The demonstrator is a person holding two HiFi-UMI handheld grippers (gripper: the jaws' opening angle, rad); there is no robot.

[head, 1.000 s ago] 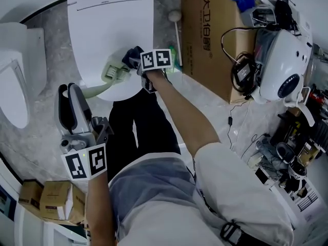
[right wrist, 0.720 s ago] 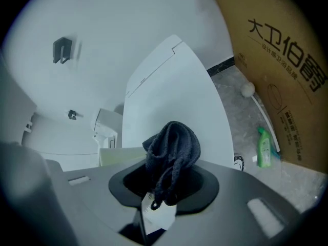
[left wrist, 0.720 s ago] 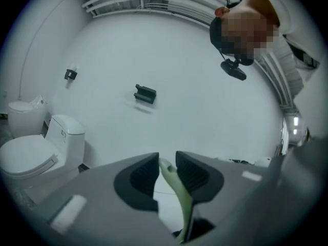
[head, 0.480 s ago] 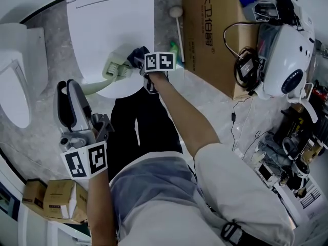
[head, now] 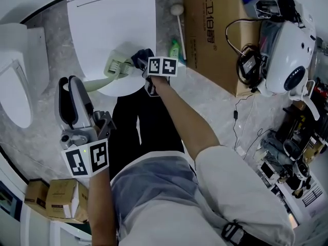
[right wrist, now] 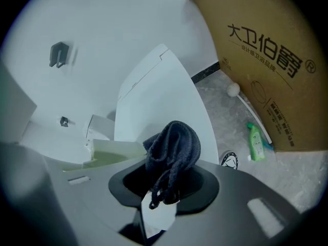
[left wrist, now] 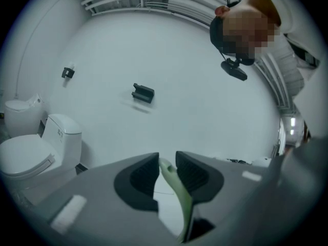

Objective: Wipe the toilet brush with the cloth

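The pale green toilet brush [head: 115, 68] is held over the closed toilet lid [head: 110, 19], its head pointing right. My left gripper [head: 73, 88] is shut on the brush's thin handle [left wrist: 175, 184], which runs between both jaws. My right gripper [head: 141, 63] is shut on a dark blue cloth [head: 143, 55], bunched at the jaw tips [right wrist: 173, 146]. The cloth touches the right end of the brush head [right wrist: 110, 154]. A white tag hangs from the cloth.
A large cardboard box [head: 210, 29] stands right of the toilet. On the floor between them are a green bottle [head: 175, 49] and a white-tipped stick [head: 178, 19]. A second toilet [head: 15, 81] is at left, small boxes [head: 56, 201] bottom left, and a white machine with cables [head: 287, 55] at right.
My right gripper and the cloth have slid slightly toward me along the brush head's end. The left gripper keeps the same hold on the handle.
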